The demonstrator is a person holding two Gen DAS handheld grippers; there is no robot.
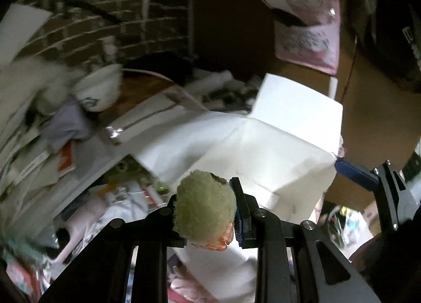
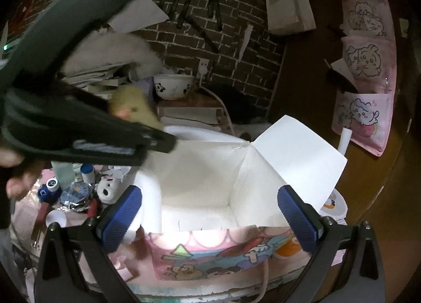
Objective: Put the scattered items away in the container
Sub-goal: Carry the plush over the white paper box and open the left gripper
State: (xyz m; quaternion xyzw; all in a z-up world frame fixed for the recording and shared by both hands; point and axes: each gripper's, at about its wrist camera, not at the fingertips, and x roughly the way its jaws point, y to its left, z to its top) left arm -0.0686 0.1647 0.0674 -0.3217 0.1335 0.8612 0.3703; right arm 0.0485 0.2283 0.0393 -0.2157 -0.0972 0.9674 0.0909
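White box (image 2: 200, 184) standing open with flaps up, inside bare apart from a white rounded lump (image 2: 151, 197) against its left wall. Panda bowl (image 2: 173, 87) up on stacked books (image 2: 189, 114) behind; contents not visible. Left gripper (image 1: 208, 210) clamped on a fuzzy yellow-green toy (image 1: 204, 207), held above the box's left edge, reaching in from the left in the right wrist view. Right gripper (image 2: 210, 213) spread wide and holding nothing, low at the box's near edge

Your left gripper (image 1: 208, 213) clamps the plush ball (image 1: 204, 205) above the box (image 2: 200, 171); your right gripper (image 2: 209, 213) gapes wide at its near rim.
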